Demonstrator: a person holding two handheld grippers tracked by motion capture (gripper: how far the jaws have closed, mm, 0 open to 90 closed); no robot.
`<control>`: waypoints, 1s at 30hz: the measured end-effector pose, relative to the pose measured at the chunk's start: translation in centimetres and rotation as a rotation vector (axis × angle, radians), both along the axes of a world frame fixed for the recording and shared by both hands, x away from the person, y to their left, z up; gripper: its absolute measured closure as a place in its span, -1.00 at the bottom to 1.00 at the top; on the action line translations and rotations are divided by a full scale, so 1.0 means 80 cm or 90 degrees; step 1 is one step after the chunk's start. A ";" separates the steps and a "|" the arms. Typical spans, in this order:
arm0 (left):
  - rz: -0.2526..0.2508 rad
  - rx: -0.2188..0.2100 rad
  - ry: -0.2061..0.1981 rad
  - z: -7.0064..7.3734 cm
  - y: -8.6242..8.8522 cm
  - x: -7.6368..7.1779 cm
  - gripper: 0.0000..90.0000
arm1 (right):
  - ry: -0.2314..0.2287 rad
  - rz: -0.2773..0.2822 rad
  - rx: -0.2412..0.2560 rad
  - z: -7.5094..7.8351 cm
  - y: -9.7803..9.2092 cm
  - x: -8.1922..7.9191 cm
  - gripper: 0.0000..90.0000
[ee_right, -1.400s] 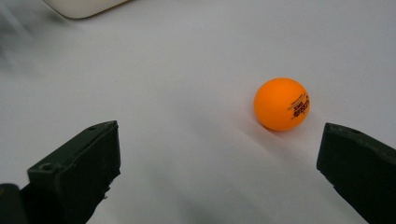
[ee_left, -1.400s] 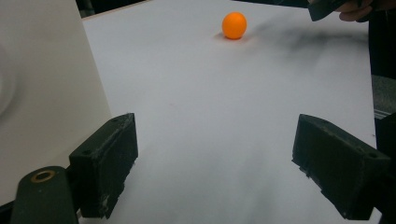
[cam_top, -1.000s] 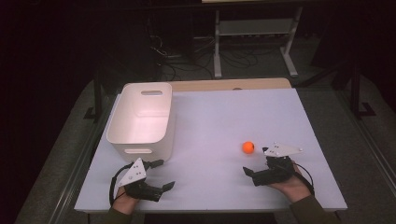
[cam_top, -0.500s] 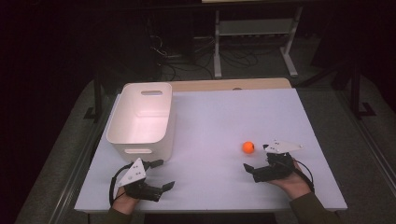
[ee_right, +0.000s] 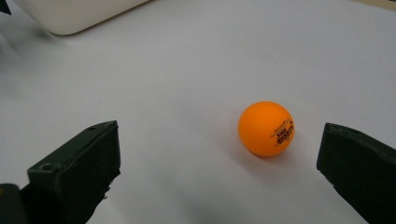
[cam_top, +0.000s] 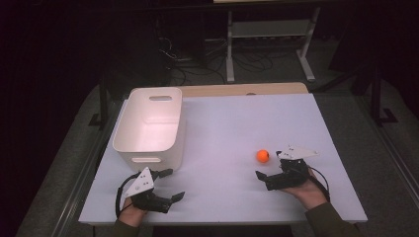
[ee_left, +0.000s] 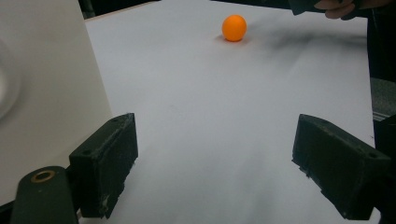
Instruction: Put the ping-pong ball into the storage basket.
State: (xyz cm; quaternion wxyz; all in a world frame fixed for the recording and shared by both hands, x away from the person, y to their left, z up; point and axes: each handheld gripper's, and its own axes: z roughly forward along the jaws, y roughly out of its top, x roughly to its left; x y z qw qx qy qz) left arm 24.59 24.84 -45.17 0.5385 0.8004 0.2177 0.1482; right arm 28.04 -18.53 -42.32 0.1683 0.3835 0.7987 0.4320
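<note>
**Right gripper lining up on the orange ball**

The orange ball [cam_top: 263, 156] sits on the white surface [cam_top: 237, 123] toward its right edge, nearer the front than the back; being round, it has no long axis and points nowhere, though the right gripper view shows dark printed lettering on its right flank. The right gripper [cam_top: 269, 168] rests just beside it on the front-right side, jaws spread wide and holding nothing; in its own view the ball [ee_right: 266, 128] lies ahead of the jaws, closer to the right one. To do the pickup well, I judge the gripper should shift until the ball is centred between the jaws, stay low, and close gently, since a light ball will likely roll off if one jaw nudges it first. The left gripper [cam_top: 170, 185] waits near the front-left corner, jaws equally wide and empty; the white bin [cam_top: 148, 148] stands just behind it along the left edge.
</note>
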 end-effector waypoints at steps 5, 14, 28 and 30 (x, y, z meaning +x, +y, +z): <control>-0.001 0.000 0.000 0.000 0.000 0.000 -0.69 | 0.002 -0.003 0.004 0.001 0.000 0.003 -1.00; 0.001 -0.005 0.000 0.000 0.001 0.000 -0.69 | 0.003 -0.005 0.015 0.005 0.000 0.009 -1.00; 0.002 -0.007 0.002 0.000 0.001 0.000 -0.69 | 0.001 -0.009 0.016 0.009 0.001 0.018 -1.00; 0.001 -0.007 0.001 0.000 0.001 0.000 -0.69 | -0.001 -0.008 0.015 0.010 0.001 0.019 -1.00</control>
